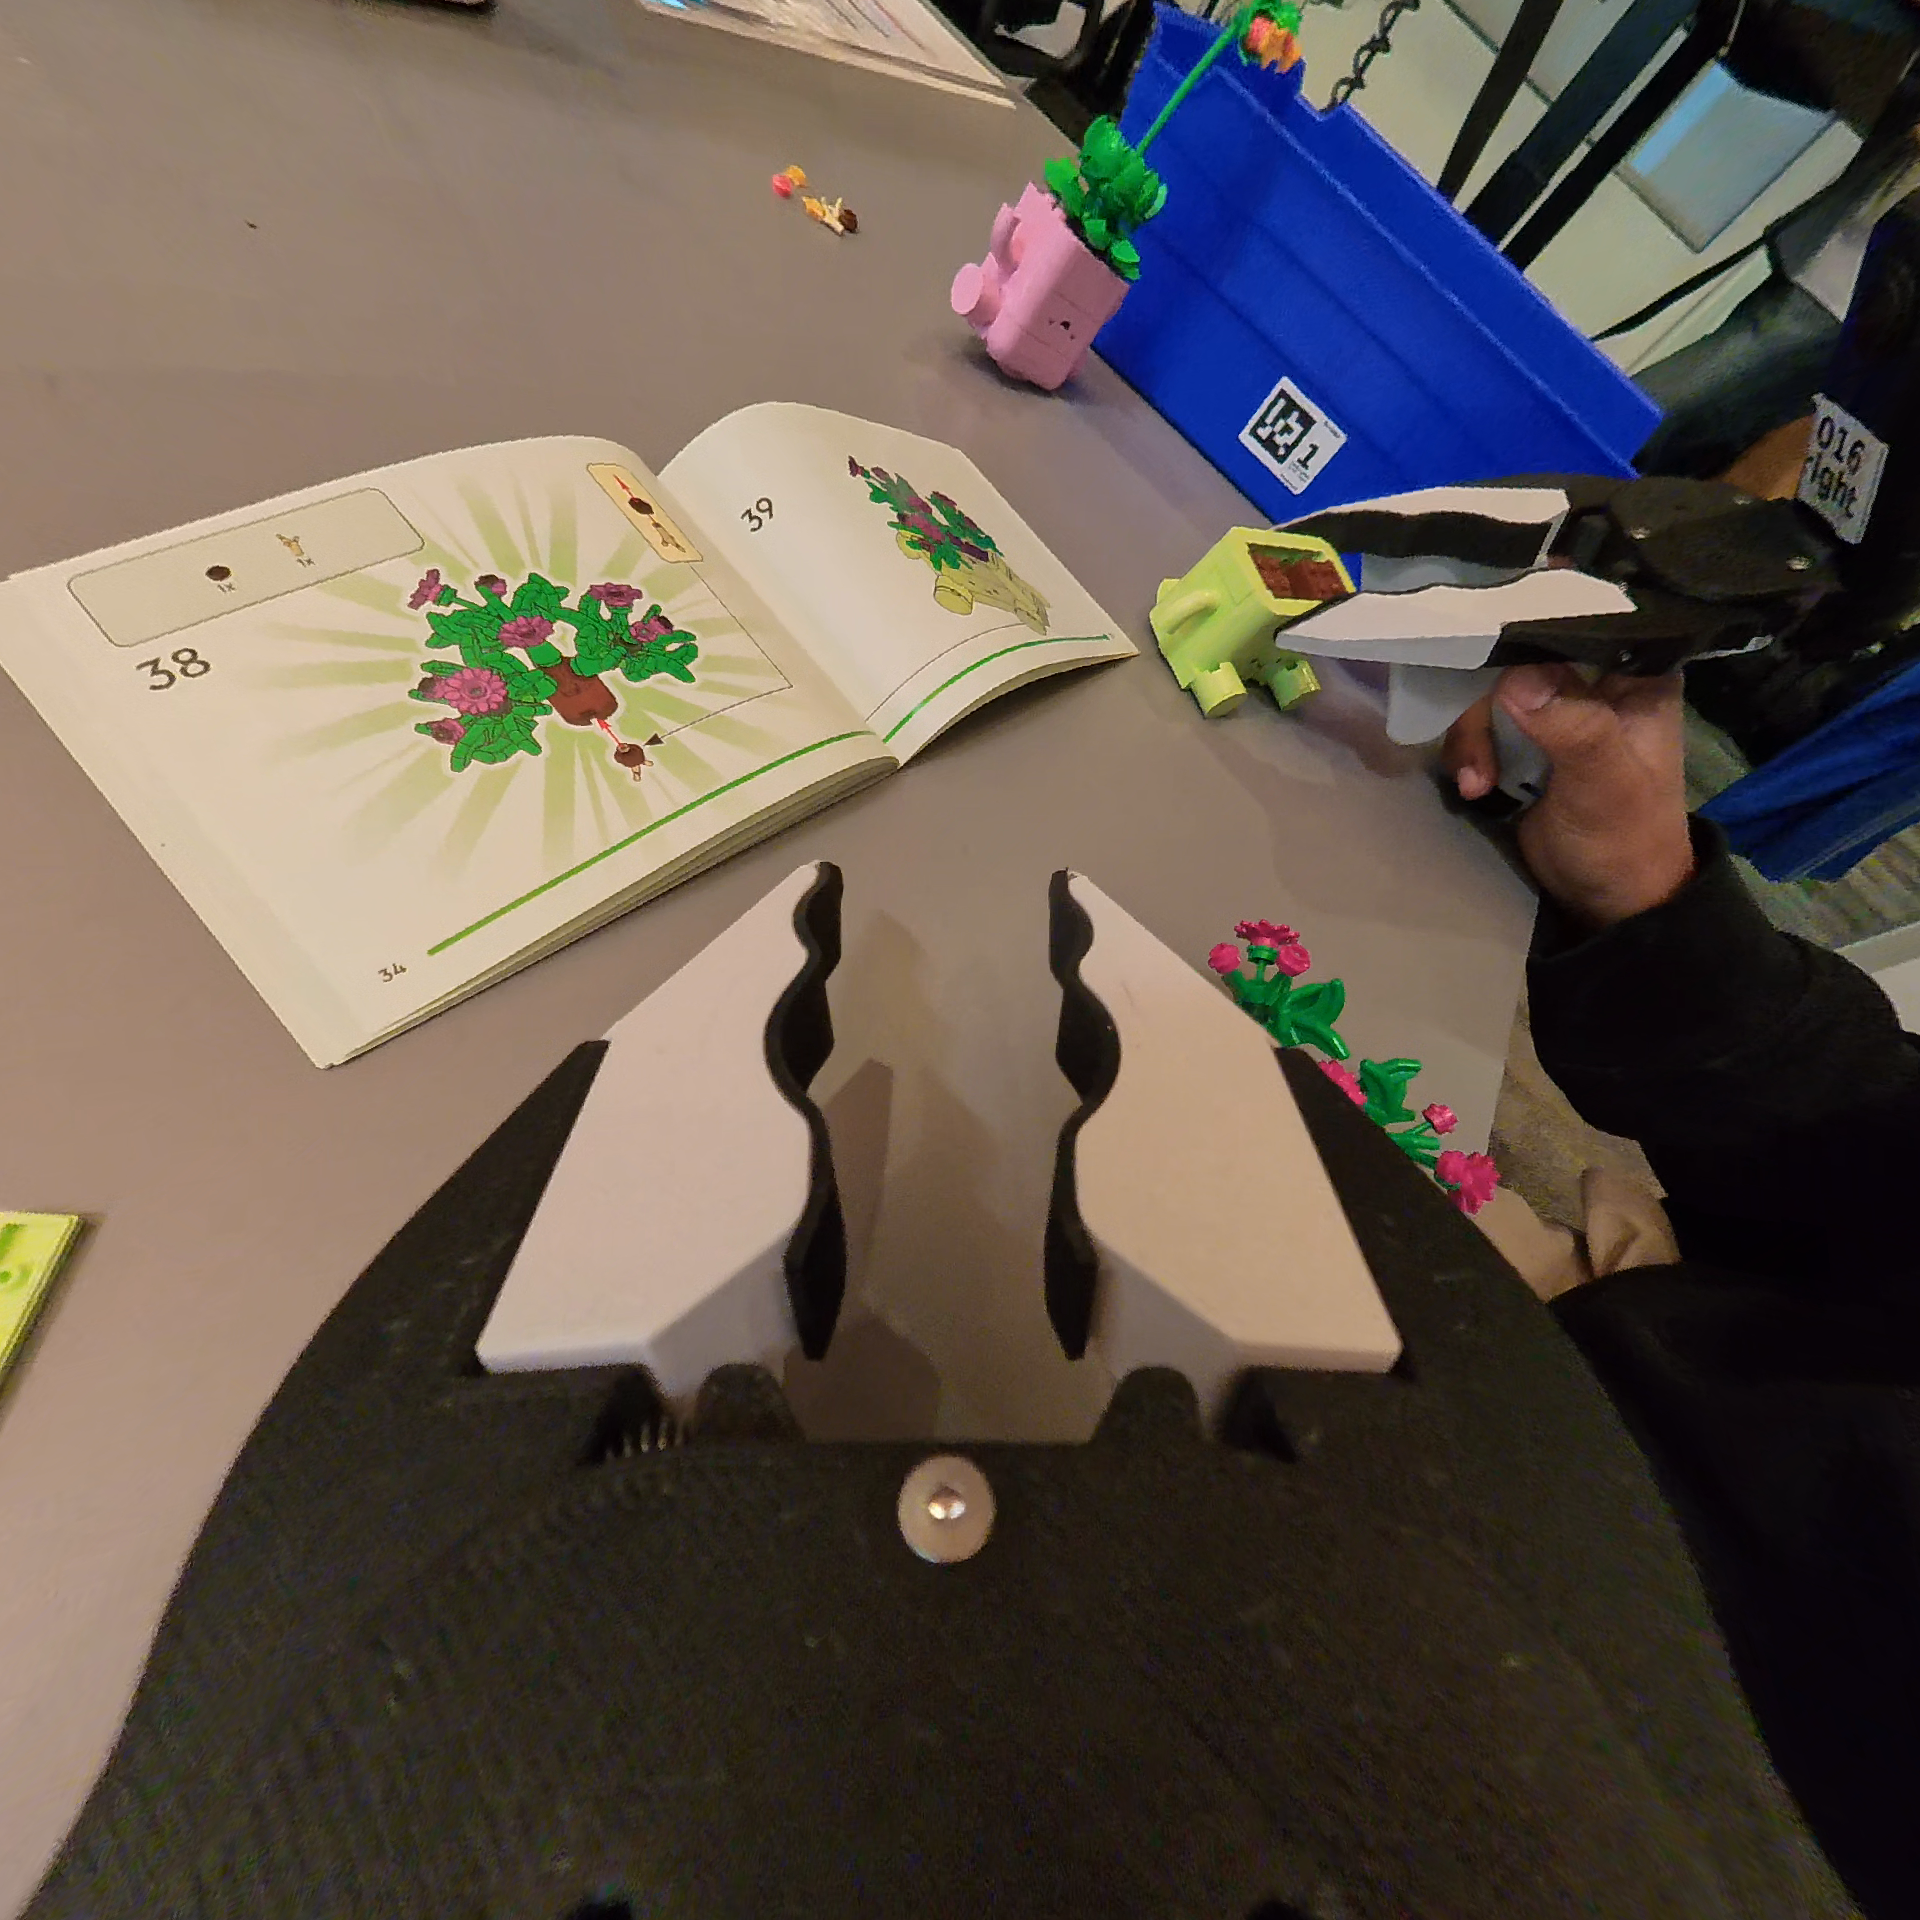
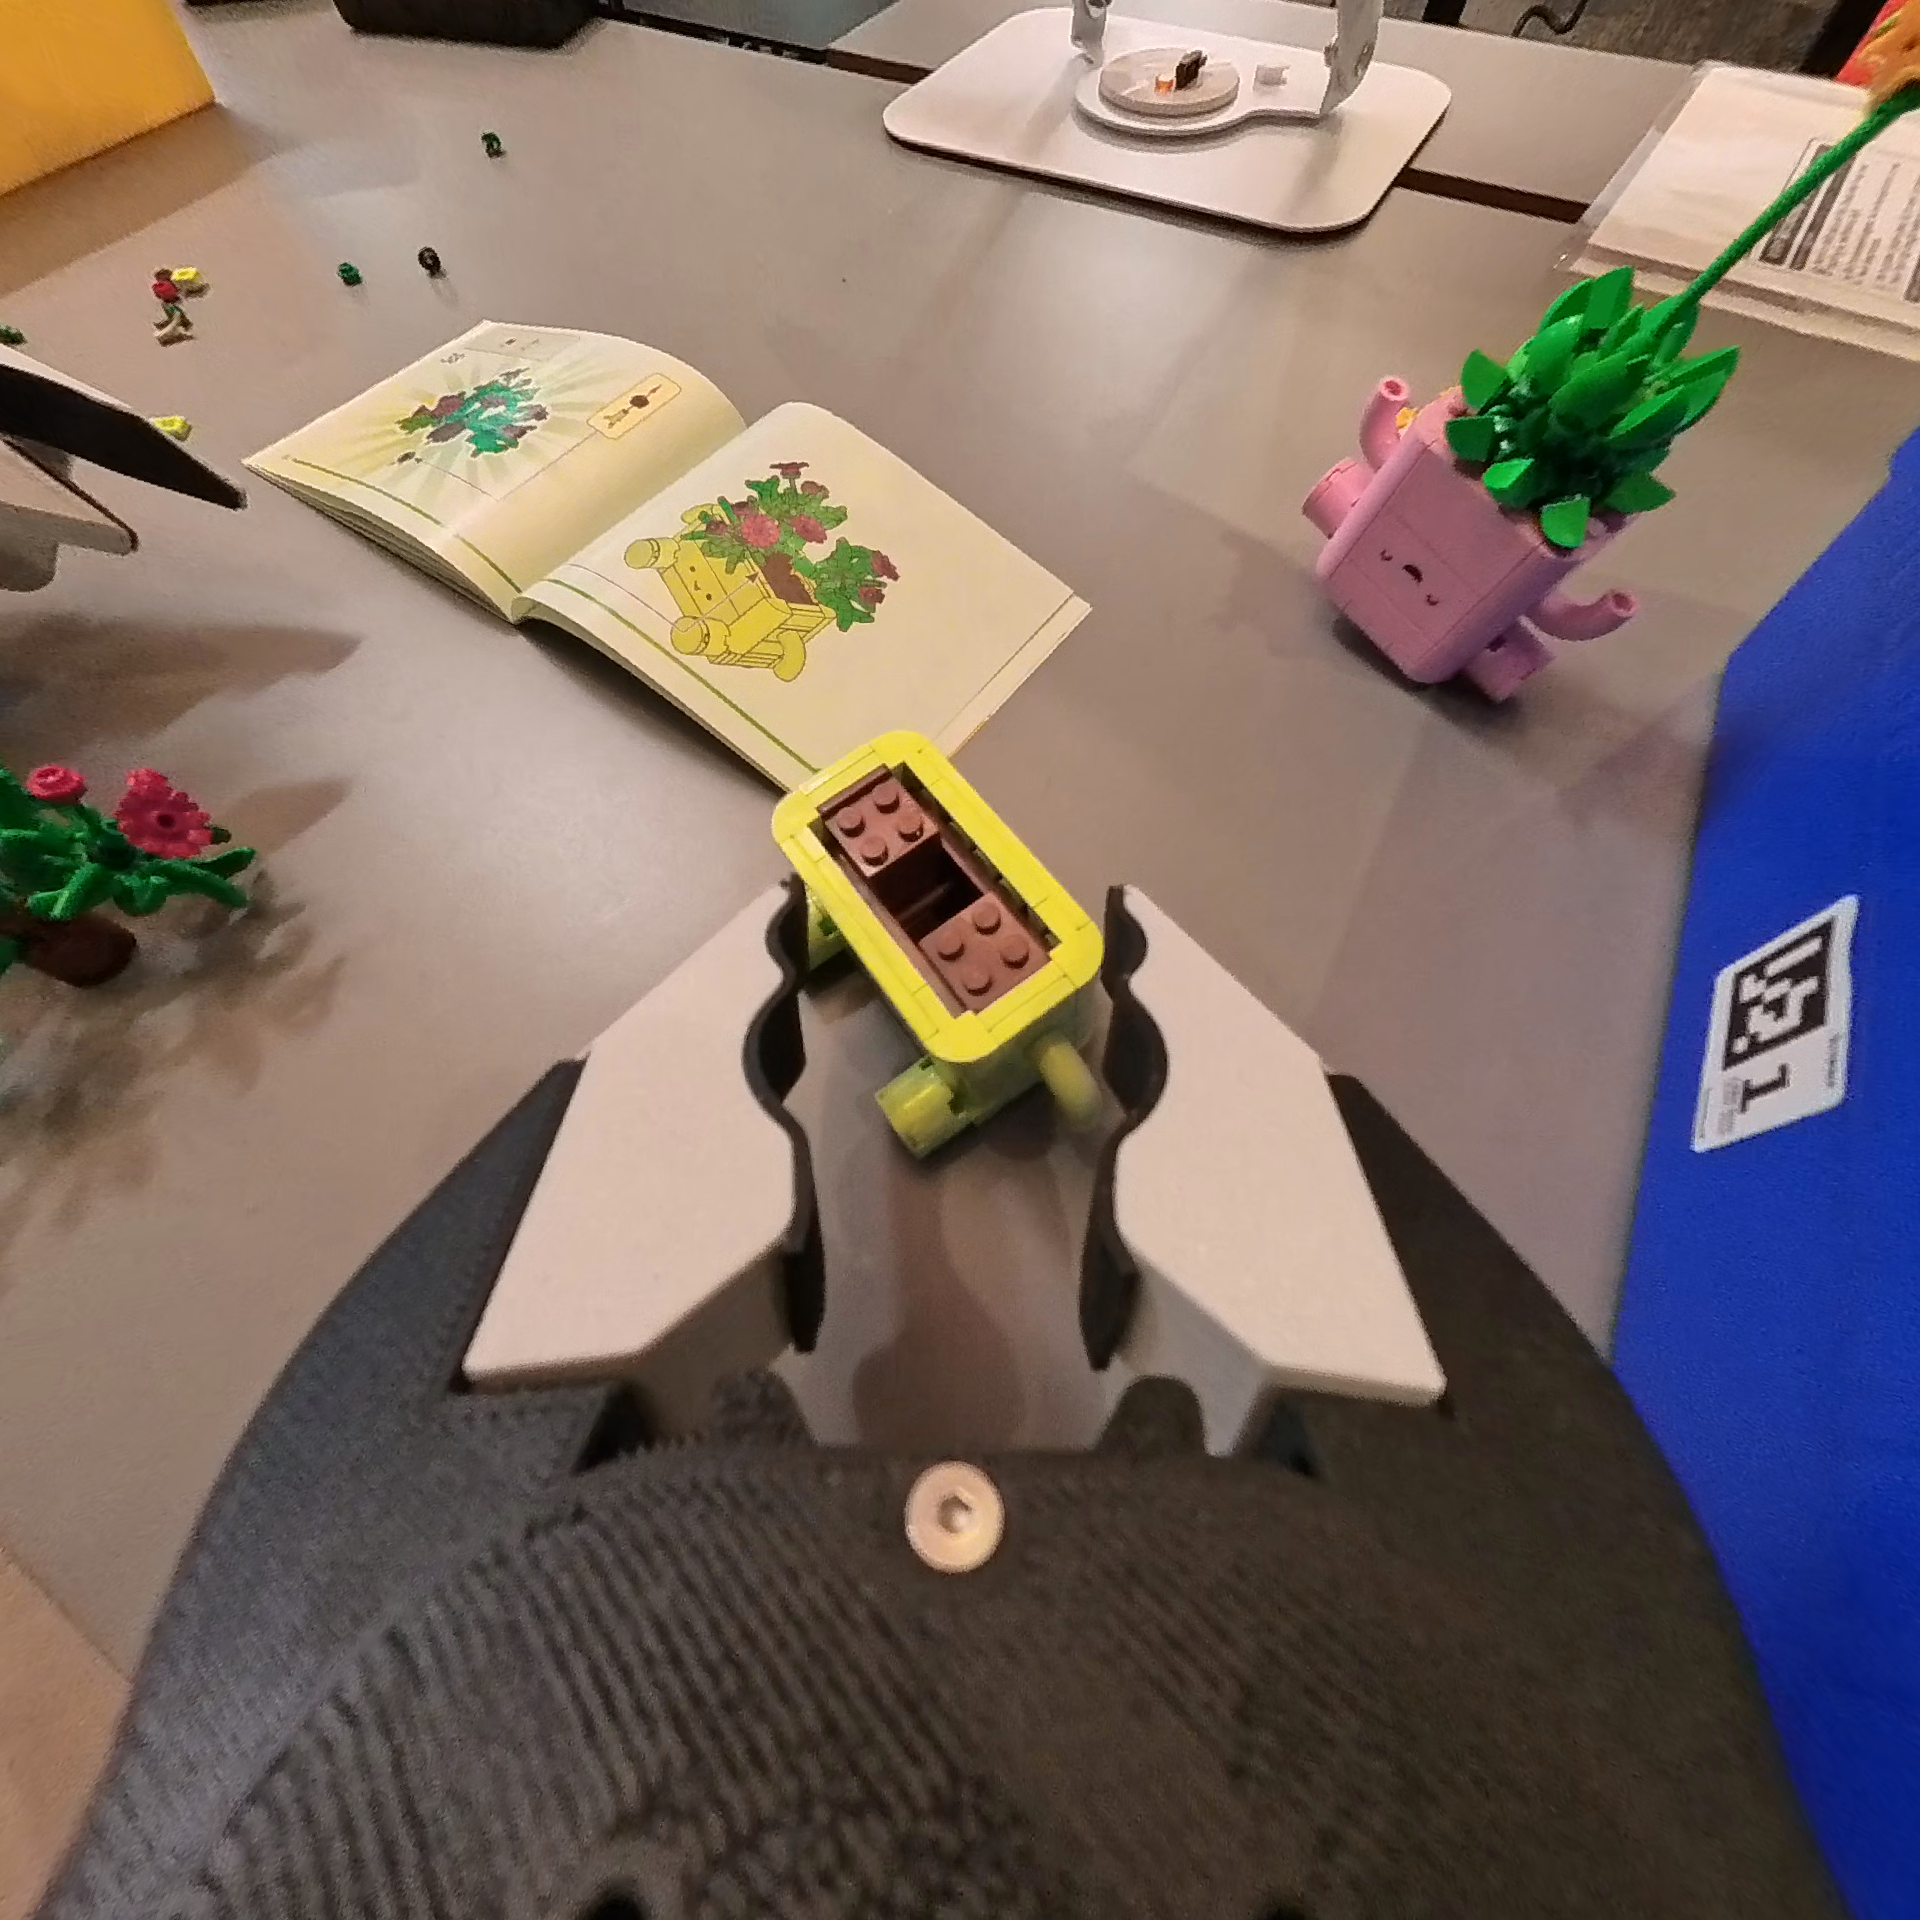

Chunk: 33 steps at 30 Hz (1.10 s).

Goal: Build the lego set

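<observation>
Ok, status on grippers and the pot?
Both grippers open: left gripper empty, right gripper straddling the lime-green lego pot. Flower cluster not yet planted. Nothing blocking.

We count 2 brick-built pots on the worktop (image 2: 1195,395): 1 lime pot (image 2: 940,914) and 1 pink pot (image 2: 1439,566). Inside the lime pot we see 2 brown studded bricks (image 2: 982,951). There is 1 open instruction booklet (image 1: 499,707), 1 loose cluster of pink flowers (image 2: 104,862), 1 blue bin (image 1: 1340,281), and 1 white stand (image 2: 1164,114) at the far edge. We see 2 grippers, each with 2 fingers (image 1: 665,1132).
</observation>
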Motion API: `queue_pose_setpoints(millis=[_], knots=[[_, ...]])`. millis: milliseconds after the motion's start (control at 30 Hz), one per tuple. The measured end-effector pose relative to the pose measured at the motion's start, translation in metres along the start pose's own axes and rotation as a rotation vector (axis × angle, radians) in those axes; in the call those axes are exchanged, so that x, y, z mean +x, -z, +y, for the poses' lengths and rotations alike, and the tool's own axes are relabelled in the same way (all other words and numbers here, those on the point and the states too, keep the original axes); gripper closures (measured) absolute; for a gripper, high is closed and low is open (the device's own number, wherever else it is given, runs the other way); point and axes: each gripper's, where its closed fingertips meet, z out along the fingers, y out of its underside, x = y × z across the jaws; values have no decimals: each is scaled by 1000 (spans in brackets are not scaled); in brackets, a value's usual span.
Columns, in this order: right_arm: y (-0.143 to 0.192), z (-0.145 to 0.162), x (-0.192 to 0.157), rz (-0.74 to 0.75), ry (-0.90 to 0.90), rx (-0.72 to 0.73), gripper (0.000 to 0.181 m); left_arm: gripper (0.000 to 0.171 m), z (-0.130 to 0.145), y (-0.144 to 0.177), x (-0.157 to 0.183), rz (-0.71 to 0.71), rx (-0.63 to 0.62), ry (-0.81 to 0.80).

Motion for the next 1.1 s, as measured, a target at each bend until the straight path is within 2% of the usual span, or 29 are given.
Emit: queue_pose_setpoints(millis=[433, 833, 1100], knots=[[-3, 4, -2, 3, 24, -32, 134, 132, 2, -3, 3, 6, -20, -21], [-1, 5, -50, -221, 170, -24, 142, 132, 4, -4, 3, 2, -35, -24], [-2, 3, -45, -195, 147, -20, 141, 132, 5, -5, 2, 2, -41, -22]])
